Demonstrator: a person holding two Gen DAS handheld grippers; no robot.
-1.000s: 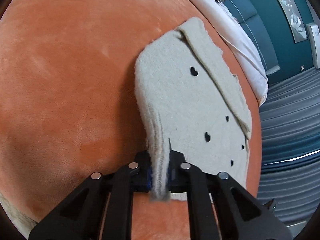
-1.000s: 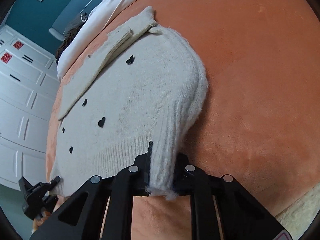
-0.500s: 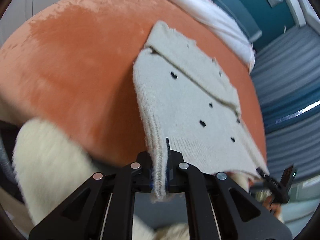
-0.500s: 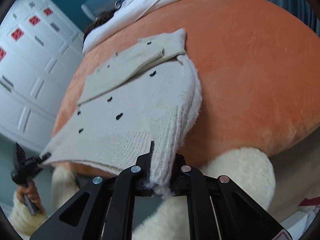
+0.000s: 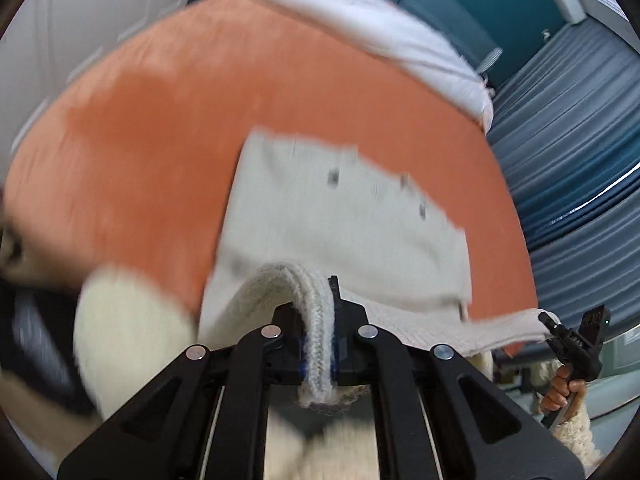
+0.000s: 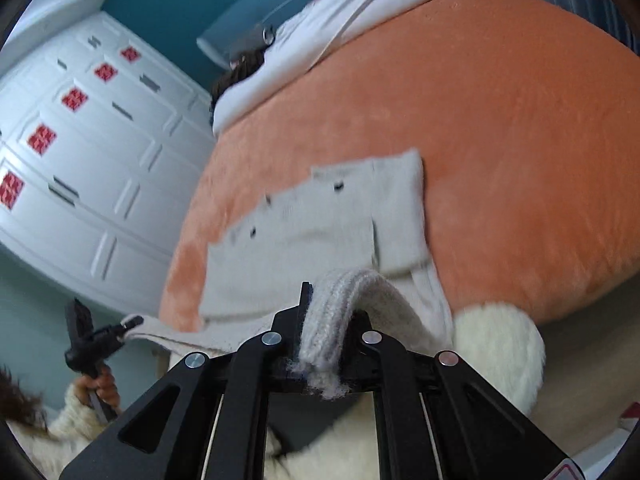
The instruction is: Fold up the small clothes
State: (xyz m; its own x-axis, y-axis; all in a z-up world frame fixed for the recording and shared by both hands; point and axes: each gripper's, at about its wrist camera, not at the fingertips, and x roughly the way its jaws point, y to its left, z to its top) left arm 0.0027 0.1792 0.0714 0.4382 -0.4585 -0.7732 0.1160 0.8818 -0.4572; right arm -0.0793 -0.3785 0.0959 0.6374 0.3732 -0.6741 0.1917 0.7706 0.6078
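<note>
Sweater [image 5: 344, 216] first: a small cream knit with tiny dark marks, its near hem lifted off an orange blanket [image 5: 168, 128] and stretched between the two tools. Closest in the left wrist view, the left gripper [image 5: 318, 344] is clamped on a thick ribbed roll of the hem, the wool bulging up and over between its black fingers [image 5: 276, 320]. Closest in the right wrist view, the right gripper [image 6: 324, 344] pinches the opposite end of the same hem the same way, with loose fuzz poking out beneath its jaws. Each view catches the other tool off to the side, held by a hand [image 5: 560, 392] in a fluffy cream sleeve [image 6: 76, 420], with the taut hem running to its tip.

Beyond the raised hem, the rest of the sweater [image 6: 320, 220] lies flat on the blanket, a folded sleeve or flap across its upper part. The cloth there is blurred. A cream fluffy shape [image 6: 500, 352] sits at the near edge of the bed.

Farther back, white bedding [image 5: 392, 28] lies along the far edge of the blanket. Behind it are a teal wall [image 6: 192, 8], a white panelled wardrobe [image 6: 80, 152] with red squares, and blue-grey curtains [image 5: 568, 128].
</note>
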